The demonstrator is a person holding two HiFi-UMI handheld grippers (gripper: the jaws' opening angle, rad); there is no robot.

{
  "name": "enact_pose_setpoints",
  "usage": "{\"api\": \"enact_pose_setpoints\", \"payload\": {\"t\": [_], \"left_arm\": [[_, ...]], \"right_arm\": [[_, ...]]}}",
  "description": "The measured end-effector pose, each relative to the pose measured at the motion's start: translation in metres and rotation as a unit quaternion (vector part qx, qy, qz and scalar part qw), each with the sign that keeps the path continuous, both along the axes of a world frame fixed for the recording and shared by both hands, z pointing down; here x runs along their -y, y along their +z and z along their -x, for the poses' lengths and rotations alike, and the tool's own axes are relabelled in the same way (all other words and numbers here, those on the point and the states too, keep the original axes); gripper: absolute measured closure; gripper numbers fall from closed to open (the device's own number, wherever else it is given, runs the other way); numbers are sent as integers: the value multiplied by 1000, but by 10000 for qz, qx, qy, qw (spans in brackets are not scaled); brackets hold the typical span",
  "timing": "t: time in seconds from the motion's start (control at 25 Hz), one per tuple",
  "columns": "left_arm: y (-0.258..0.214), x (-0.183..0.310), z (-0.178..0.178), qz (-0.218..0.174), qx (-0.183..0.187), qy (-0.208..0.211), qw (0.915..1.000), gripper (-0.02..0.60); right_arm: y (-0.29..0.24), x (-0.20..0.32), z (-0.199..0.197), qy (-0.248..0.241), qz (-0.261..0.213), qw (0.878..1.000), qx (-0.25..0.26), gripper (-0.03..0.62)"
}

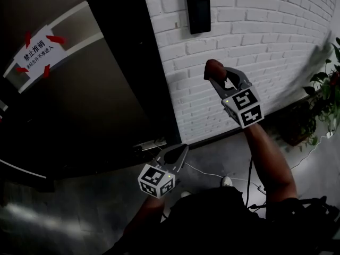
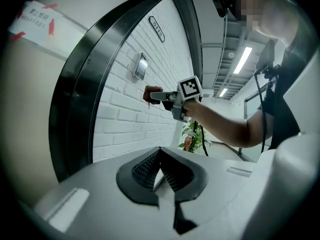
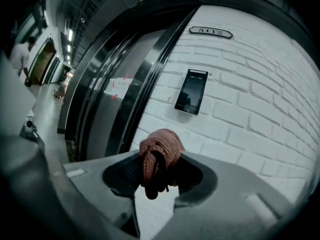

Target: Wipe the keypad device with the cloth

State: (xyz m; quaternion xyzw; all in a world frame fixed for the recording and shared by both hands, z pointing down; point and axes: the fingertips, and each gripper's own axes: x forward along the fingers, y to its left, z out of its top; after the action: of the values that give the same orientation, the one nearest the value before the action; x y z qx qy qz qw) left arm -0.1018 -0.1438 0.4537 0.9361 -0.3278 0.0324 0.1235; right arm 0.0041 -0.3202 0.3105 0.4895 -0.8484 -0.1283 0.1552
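Note:
The black keypad device (image 1: 197,10) hangs on the white brick wall (image 1: 255,52), right of a dark door; it also shows in the right gripper view (image 3: 191,91) and small in the left gripper view (image 2: 141,66). My right gripper (image 1: 215,72) is raised below the device, some way short of it, shut on a bunched reddish-brown cloth (image 3: 159,160), which also shows in the head view (image 1: 213,66). My left gripper (image 1: 177,152) hangs low by the door's foot, shut with nothing between its jaws (image 2: 159,170).
A dark metal door (image 1: 79,89) with a white taped paper notice (image 1: 38,51) stands left of the wall. A potted plant (image 1: 324,89) stands at the right. White cables (image 1: 212,174) trail on the grey floor. A number plate (image 3: 210,32) sits above the device.

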Motion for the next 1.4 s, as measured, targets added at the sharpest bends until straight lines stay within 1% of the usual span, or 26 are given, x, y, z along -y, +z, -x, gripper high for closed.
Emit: {"api": "enact_pose_setpoints", "payload": {"t": [0.12, 0.24, 0.36, 0.44, 0.56, 0.64, 0.76, 0.96, 1.24, 1.4], "left_arm": [[0, 0, -5, -13, -60, 106, 9999, 565], [0, -4, -13, -32, -119, 98, 9999, 565], [2, -14, -22, -35, -194, -69, 9998, 565], [2, -19, -29, -47, -205, -213, 9996, 565], [0, -27, -41, -89, -236, -512, 9984, 565], [-2, -37, -55, -145, -272, -623, 9976, 565], [-5, -49, -79, -208, -228, -680, 9972, 565], [-9, -77, -103, -211, -154, -883, 9958, 565], [-12, -107, -123, -250, -23, -1020, 9945, 565], [-16, -115, -131, -310, -60, -1063, 9938, 565]], "right_arm": [[27, -31, -6, -242, 344, 9980, 480, 450], [57, -68, -7, -563, 729, 9928, 766, 450], [85, -108, -14, -913, 1044, 9852, 1010, 450], [94, -135, -26, -1059, 1147, 9802, 1219, 450], [105, -170, -47, -1189, 1298, 9738, 1438, 450], [117, -191, -65, -1162, 1402, 9730, 1415, 450], [127, -213, -90, -1141, 1415, 9749, 1283, 450], [131, -248, -106, -1445, 1423, 9713, 1243, 450], [125, -279, -128, -1522, 1221, 9728, 1249, 450], [119, -284, -136, -1524, 1072, 9750, 1208, 451]]}}
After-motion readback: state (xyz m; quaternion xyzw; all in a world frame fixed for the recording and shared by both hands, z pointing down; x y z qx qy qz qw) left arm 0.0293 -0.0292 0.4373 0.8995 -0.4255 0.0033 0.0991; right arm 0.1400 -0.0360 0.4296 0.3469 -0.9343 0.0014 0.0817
